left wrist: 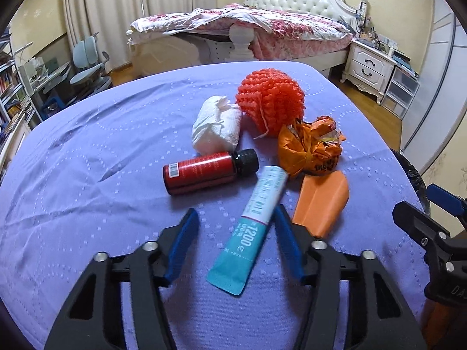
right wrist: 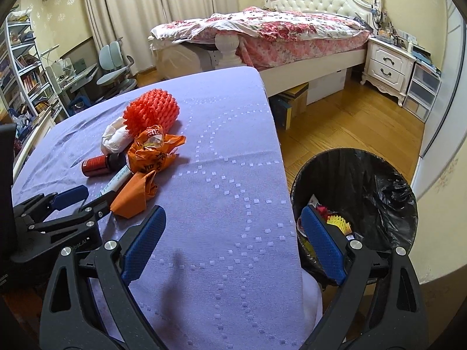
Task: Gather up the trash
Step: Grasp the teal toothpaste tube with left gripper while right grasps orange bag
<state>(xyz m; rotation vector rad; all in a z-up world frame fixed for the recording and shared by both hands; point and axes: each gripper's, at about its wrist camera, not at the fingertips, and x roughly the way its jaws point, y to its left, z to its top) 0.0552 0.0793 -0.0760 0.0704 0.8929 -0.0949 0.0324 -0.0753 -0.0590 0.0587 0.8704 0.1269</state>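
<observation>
Partly done: black-lined round trash bin (right wrist: 379, 192) off the table's right edge already holds scraps, five pieces remain on the purple-clothed table (left wrist: 87, 175), and the left gripper (left wrist: 236, 218) straddles the teal-and-white tube (left wrist: 251, 227) without a confirmed pinch, while the right gripper (right wrist: 233, 239) is spread wide and empty.

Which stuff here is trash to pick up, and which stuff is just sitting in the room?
Part of the job:
- teal tube, between the left gripper fingers
- red bottle
- white tissue wad
- red foam net
- crumpled orange wrapper
- orange paper
- bin

Just there:
- bed
- nightstand
- desk chair
</observation>
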